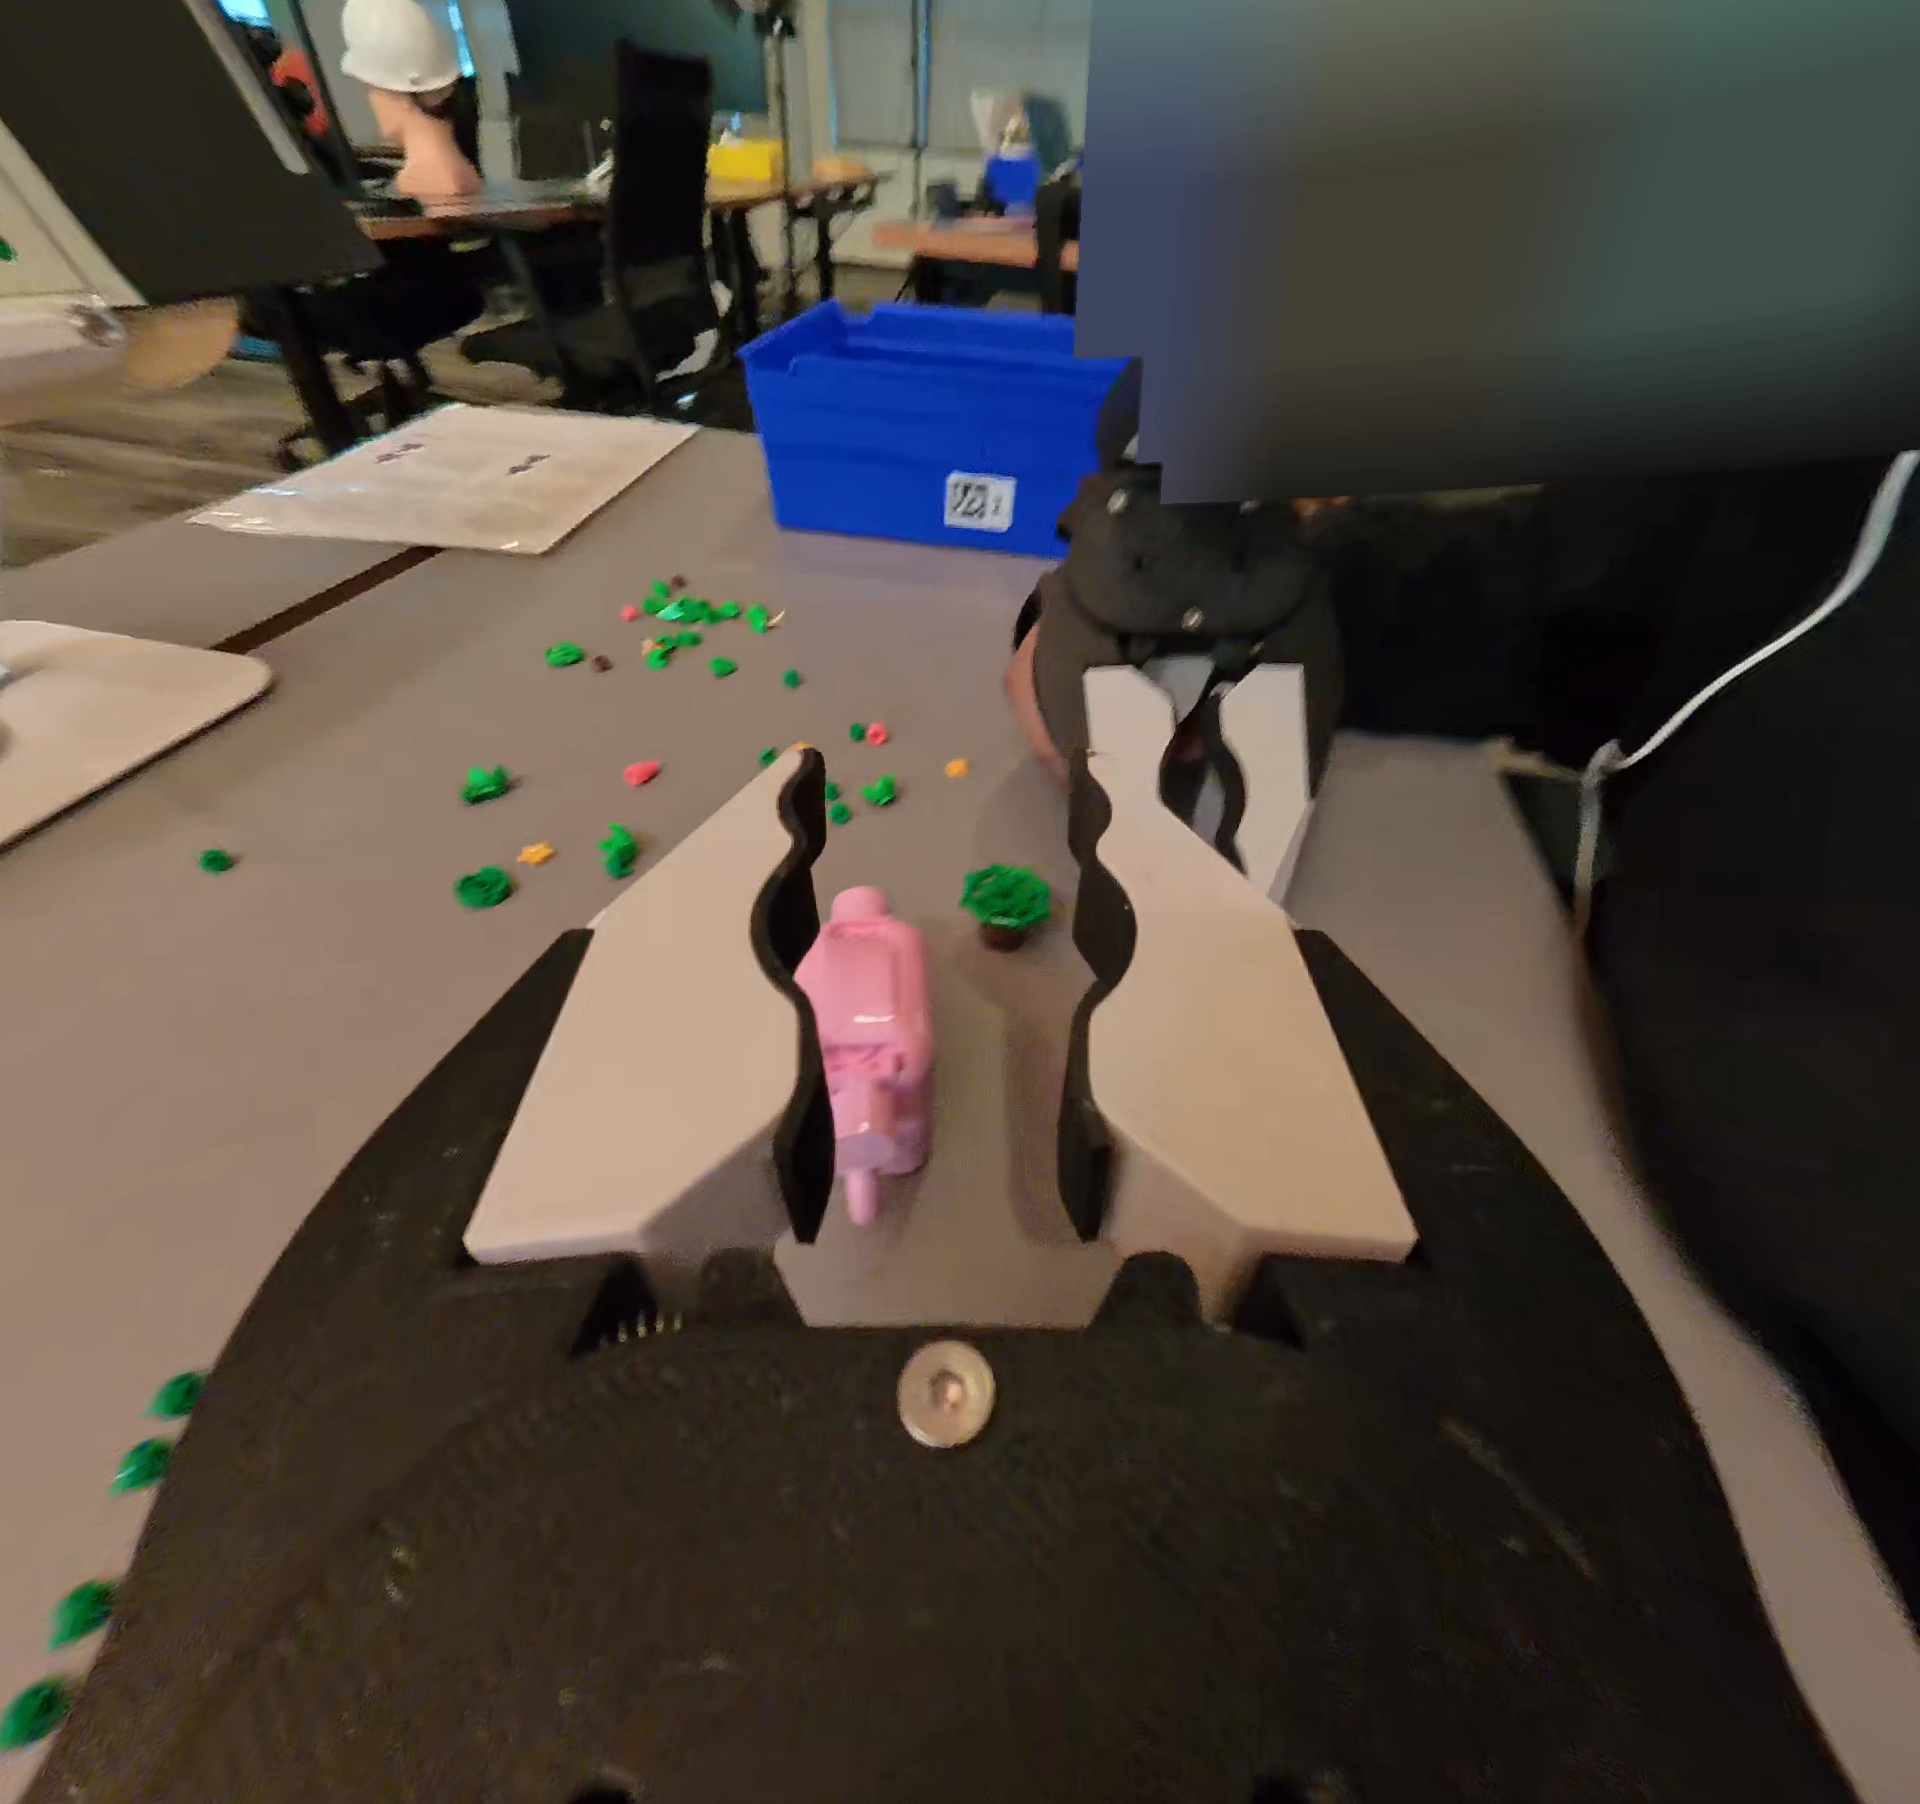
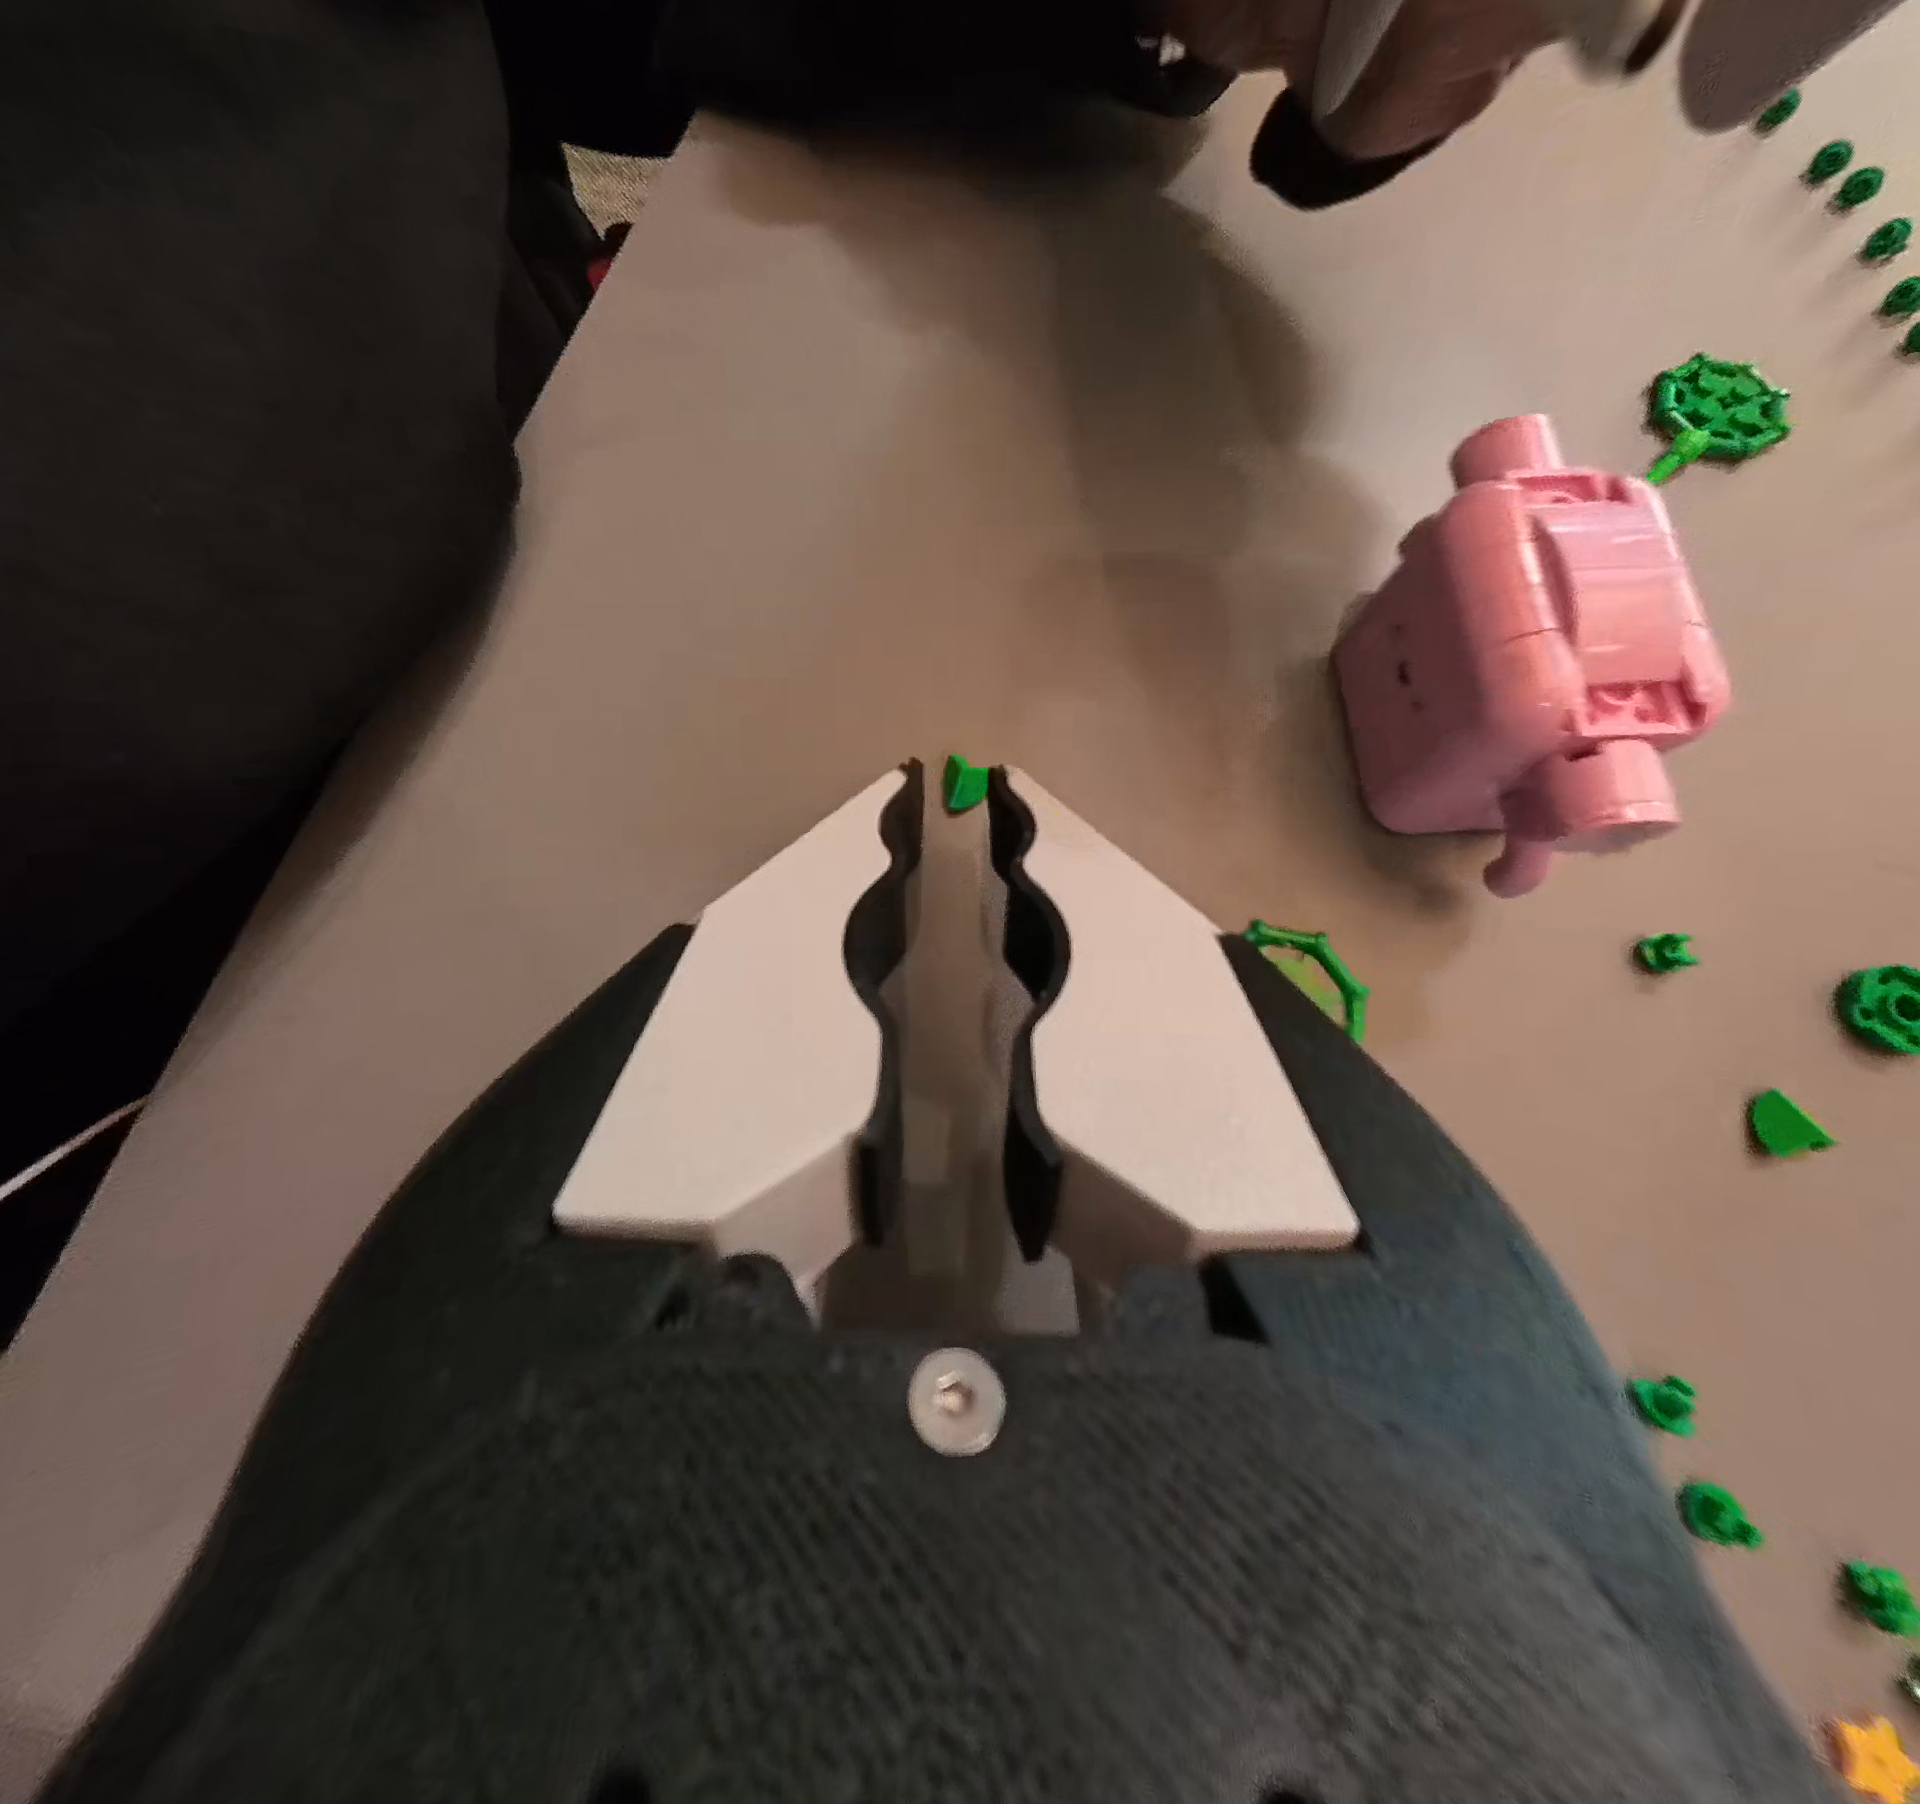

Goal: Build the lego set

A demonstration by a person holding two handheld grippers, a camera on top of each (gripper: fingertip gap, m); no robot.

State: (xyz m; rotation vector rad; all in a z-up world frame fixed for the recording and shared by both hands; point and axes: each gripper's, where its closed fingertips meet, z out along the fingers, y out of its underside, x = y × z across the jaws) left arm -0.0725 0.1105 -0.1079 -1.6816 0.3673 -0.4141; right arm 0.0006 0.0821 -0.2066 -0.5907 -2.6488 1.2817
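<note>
A pink lego assembly (image 1: 873,1016) lies on its side on the grey table (image 1: 312,1079). It lies between the fingers of my open left gripper (image 1: 943,778), close to the left finger and not held; it also shows in the right wrist view (image 2: 1527,653). A round green leaf piece on a brown stem (image 1: 1003,900) stands just beyond it. My right gripper (image 2: 956,783) is almost shut, with a small green piece (image 2: 964,784) pinched at its tips, low over the table near the front edge. It also shows in the left wrist view (image 1: 1195,746), right of my left gripper.
Several loose green, red and orange pieces (image 1: 665,632) are scattered over the table's middle and right (image 2: 1881,1011). A blue bin (image 1: 935,424) and a paper sheet (image 1: 447,476) lie at the far side. A white base (image 1: 104,705) sits at left. A person in black stands at the table edge (image 2: 260,404). About 12 centimeters separates my left fingertips from my right.
</note>
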